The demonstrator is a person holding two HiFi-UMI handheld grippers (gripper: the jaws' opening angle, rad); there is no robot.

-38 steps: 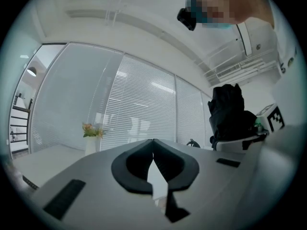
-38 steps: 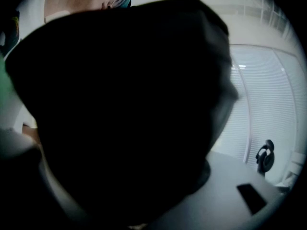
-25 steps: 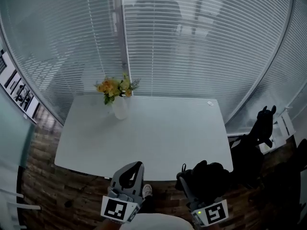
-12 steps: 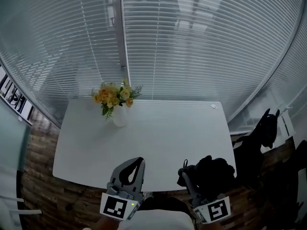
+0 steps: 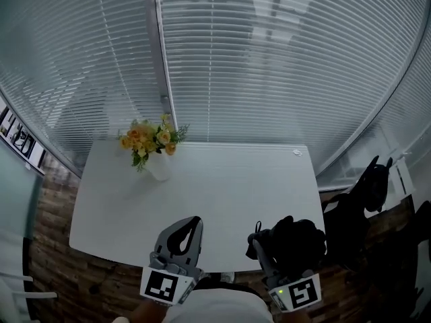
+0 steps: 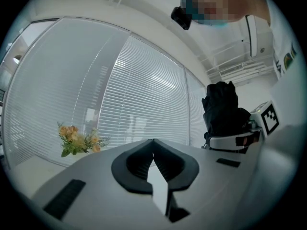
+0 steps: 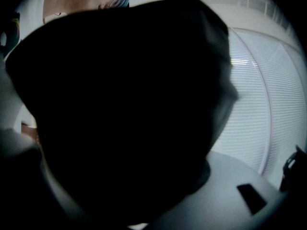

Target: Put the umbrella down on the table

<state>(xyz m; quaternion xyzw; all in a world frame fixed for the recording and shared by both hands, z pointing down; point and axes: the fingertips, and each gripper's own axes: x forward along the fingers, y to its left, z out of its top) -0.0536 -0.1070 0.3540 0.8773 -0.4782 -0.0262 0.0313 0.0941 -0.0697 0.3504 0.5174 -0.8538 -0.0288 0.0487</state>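
Umbrella (image 5: 293, 237) is pinched by the right hand-held gripper (image 5: 264, 253) at the bench (image 5: 222, 180) edge; left hand-held gripper (image 5: 184, 232) is pressed together, empty.

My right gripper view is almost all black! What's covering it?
Observer: A folded black umbrella. The right gripper has its fingers round it.
Child: Is there a table near it?
Observer: Yes, a white table. The umbrella is over its near edge, by the right corner.
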